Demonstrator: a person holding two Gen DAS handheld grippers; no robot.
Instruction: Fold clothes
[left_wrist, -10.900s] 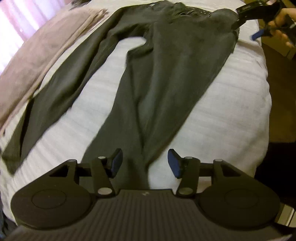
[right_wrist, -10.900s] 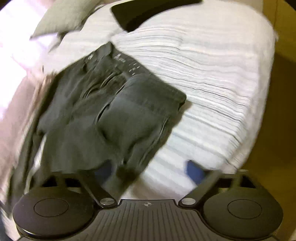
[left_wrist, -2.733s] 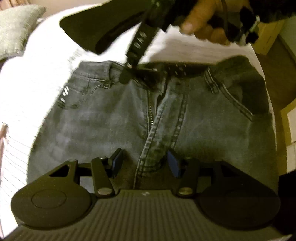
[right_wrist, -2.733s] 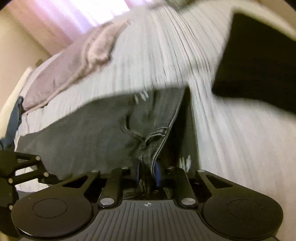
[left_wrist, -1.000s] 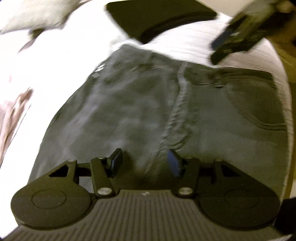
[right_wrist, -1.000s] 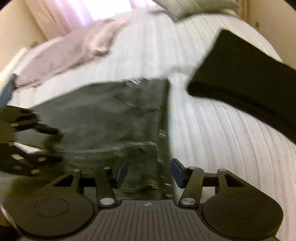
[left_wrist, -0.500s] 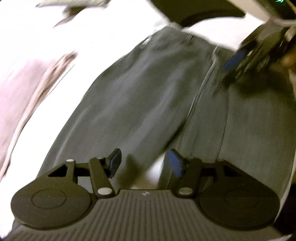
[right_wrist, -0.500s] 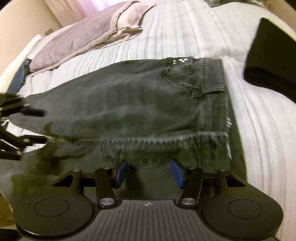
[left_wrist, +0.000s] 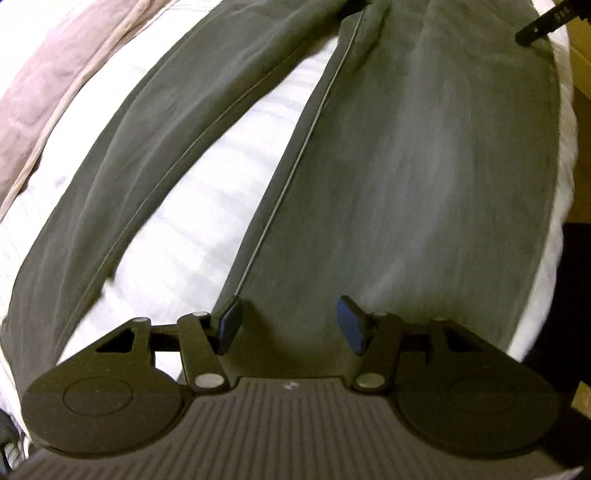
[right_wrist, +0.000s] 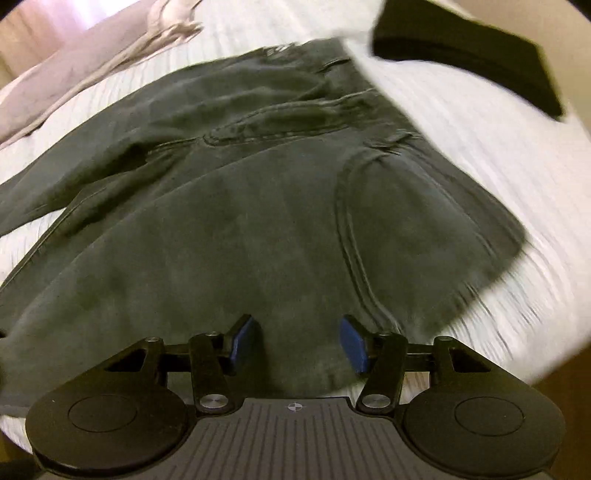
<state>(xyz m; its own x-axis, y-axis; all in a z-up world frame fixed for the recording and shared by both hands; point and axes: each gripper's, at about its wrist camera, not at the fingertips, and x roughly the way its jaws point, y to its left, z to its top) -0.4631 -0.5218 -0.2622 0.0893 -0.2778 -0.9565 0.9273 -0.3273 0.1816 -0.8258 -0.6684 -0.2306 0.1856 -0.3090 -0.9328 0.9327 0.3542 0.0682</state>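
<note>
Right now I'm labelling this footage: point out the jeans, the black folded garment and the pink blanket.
jeans (right_wrist: 258, 229): right wrist view, on the seat panel beside the back pocket.
black folded garment (right_wrist: 461, 55): right wrist view, on its flat top face.
pink blanket (left_wrist: 40, 88): left wrist view, on its upper surface near the hem.

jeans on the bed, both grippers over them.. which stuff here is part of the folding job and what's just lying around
Part of the job:
- dark grey jeans, spread flat, legs apart
- left gripper, open above one leg
- right gripper, open above the seat

Lying about:
- folded black garment
- pinkish blanket
- white striped bedcover underneath
</note>
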